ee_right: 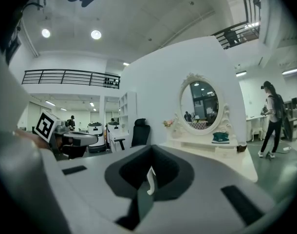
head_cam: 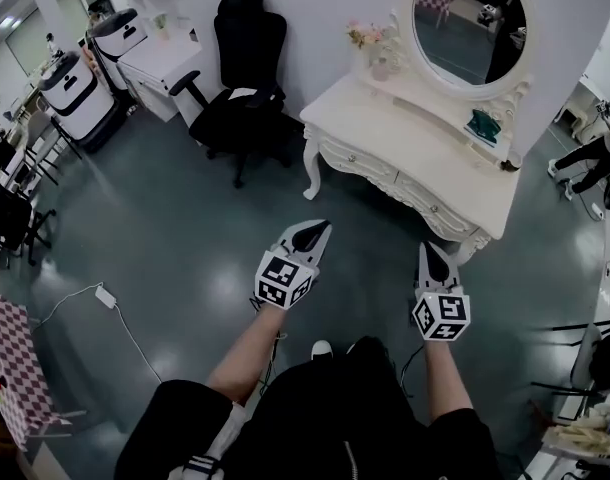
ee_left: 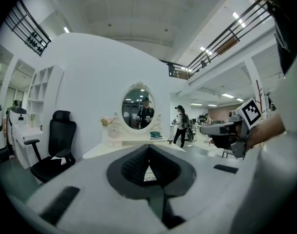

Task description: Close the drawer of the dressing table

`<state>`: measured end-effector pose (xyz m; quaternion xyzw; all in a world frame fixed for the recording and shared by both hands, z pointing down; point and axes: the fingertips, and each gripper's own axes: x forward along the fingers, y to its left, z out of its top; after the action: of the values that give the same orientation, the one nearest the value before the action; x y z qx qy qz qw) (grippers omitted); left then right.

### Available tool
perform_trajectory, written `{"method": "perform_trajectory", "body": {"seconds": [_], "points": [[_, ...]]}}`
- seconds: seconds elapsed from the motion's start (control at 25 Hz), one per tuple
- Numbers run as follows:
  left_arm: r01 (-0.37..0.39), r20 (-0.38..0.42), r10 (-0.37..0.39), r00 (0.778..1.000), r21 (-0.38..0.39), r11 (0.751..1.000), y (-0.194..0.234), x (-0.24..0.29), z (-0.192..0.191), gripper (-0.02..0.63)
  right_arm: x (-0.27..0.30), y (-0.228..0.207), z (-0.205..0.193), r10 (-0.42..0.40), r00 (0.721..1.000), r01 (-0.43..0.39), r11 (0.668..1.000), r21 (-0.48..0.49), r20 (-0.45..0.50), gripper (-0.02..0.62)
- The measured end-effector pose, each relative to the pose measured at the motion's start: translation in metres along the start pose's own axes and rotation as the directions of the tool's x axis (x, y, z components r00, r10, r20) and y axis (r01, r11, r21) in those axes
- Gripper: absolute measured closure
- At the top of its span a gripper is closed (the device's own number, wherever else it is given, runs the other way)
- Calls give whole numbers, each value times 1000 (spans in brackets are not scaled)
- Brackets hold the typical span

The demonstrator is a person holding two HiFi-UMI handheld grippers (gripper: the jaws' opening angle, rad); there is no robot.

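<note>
The white dressing table [head_cam: 415, 138] with its oval mirror [head_cam: 469, 23] stands at the upper right of the head view. Its drawer fronts [head_cam: 370, 160] look flush with the carved front. Both grippers are held out over the floor, well short of the table and touching nothing. My left gripper [head_cam: 312, 230] is shut and empty, its tip toward the table's left leg. My right gripper [head_cam: 430, 251] is shut and empty, below the table's right end. The table [ee_left: 114, 149] lies ahead beyond the shut left gripper [ee_left: 149, 145] in the left gripper view. It also lies ahead [ee_right: 221, 152] of the right gripper [ee_right: 151, 146].
A black office chair [head_cam: 247, 78] stands left of the table. Flowers [head_cam: 370, 38] and a green item [head_cam: 482, 125] sit on the tabletop. A cable with an adapter [head_cam: 105, 296] lies on the floor at left. A checkered table [head_cam: 15, 363] is at bottom left. A person [head_cam: 595, 163] is at the right edge.
</note>
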<state>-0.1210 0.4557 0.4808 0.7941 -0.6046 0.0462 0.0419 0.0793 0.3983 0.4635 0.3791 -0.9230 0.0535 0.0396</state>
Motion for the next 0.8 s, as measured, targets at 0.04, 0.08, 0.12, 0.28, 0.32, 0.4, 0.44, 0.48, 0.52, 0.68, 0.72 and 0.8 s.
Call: {"method": "perform_trajectory", "body": {"seconds": [0.04, 0.08, 0.12, 0.28, 0.32, 0.4, 0.44, 0.48, 0.52, 0.68, 0.72, 0.8], "points": [[6, -1, -6, 1000, 0, 1000, 1, 0, 0, 606, 0, 0, 0, -6, 1000, 6, 1000, 0, 0, 592], [10, -1, -10, 1000, -1, 1000, 3, 1, 0, 606, 2, 0, 0, -11, 1000, 11, 1000, 1, 1, 592], [13, -1, -13, 1000, -2, 1000, 5, 4, -1, 606, 4, 0, 0, -14, 1000, 14, 1000, 3, 1, 592], [27, 0, -27, 1000, -10, 1000, 14, 22, -2, 606, 18, -8, -4, -20, 1000, 20, 1000, 18, -7, 592], [32, 0, -32, 999, -10, 999, 17, 28, -2, 606, 23, -11, -5, -24, 1000, 24, 999, 21, -9, 592], [40, -4, -40, 999, -9, 999, 23, 41, -2, 606, 34, -19, -7, -36, 999, 36, 999, 24, -11, 592], [44, -6, -44, 999, -9, 999, 27, 47, -2, 606, 40, -22, -7, -40, 999, 41, 999, 25, -11, 592], [47, -8, -47, 999, -9, 999, 31, 54, -2, 606, 47, -26, -6, -43, 999, 44, 999, 26, -11, 592], [49, -10, -49, 999, -10, 999, 35, 62, -1, 606, 54, -29, -5, -45, 999, 45, 999, 27, -10, 592], [55, -17, -55, 998, -13, 998, 52, 98, 1, 606, 86, -51, -3, -49, 999, 49, 998, 32, -13, 592], [55, -19, -56, 998, -12, 998, 57, 110, 2, 606, 97, -59, -3, -49, 999, 49, 998, 36, -15, 592], [57, -24, -57, 998, -14, 998, 68, 136, 3, 606, 119, -75, -2, -48, 999, 49, 998, 42, -16, 592]]}}
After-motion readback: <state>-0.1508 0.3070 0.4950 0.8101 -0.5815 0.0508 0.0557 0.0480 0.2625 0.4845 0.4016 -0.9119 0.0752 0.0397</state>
